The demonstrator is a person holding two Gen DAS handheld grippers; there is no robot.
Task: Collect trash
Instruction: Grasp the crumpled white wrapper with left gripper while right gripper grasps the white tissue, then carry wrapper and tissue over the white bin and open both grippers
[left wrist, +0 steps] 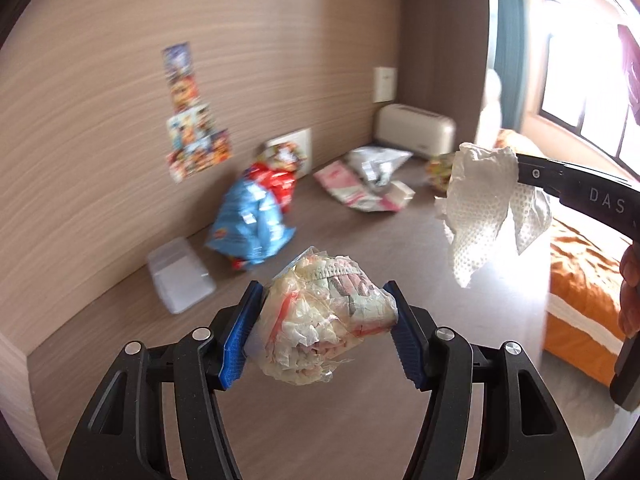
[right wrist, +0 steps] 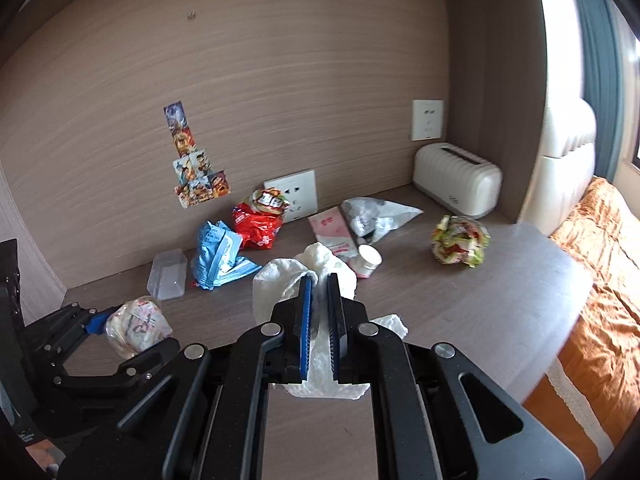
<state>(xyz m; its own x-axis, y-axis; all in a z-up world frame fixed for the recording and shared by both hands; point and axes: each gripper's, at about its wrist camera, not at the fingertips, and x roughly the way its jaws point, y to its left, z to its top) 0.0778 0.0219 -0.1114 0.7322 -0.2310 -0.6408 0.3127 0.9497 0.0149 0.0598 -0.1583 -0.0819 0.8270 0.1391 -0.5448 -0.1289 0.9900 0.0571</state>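
Note:
My left gripper (left wrist: pixel 326 328) is shut on a crumpled clear plastic bag of scraps (left wrist: pixel 324 320), held above the brown desk (left wrist: pixel 400 400); the same gripper (right wrist: pixel 120 330) and bag (right wrist: pixel 138 328) show at the left of the right wrist view. My right gripper (right wrist: pixel 318 308) is shut on a white paper towel (right wrist: pixel 280 284), which hangs from its jaws as the paper towel (left wrist: pixel 480 204) at the right of the left wrist view. On the desk lie a blue wrapper (right wrist: pixel 218 258), a red snack bag (right wrist: pixel 258 226), a pink packet (right wrist: pixel 332 230), a clear bag (right wrist: pixel 374 214) and a crumpled green wrapper (right wrist: pixel 460 244).
A cream toaster (right wrist: pixel 456 186) stands in the back right corner under a wall socket (right wrist: pixel 428 120). A clear plastic box (right wrist: pixel 168 274) and a small white cup (right wrist: pixel 368 260) sit on the desk. An orange bedspread (right wrist: pixel 600 280) lies beyond the desk's right edge. Stickers (right wrist: pixel 192 168) mark the wall.

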